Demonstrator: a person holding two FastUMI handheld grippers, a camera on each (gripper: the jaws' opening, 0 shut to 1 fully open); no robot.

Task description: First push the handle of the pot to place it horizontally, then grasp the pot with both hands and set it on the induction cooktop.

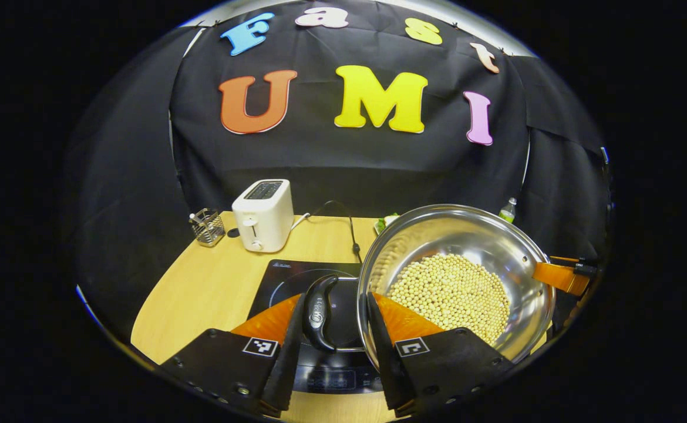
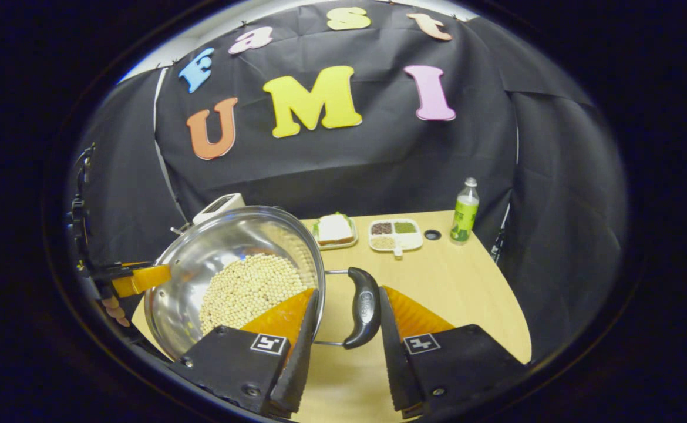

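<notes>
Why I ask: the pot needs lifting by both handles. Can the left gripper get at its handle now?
Probably yes. The near handle of the pot lies between the open fingers of the left gripper, over the cooktop, nothing in between; closing should catch it.

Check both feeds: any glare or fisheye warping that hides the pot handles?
Left gripper view: the pot wall shows soft reflections, the handle stays sharp. Right gripper view: the handle is crisp too; fisheye bends the table edge.
</notes>
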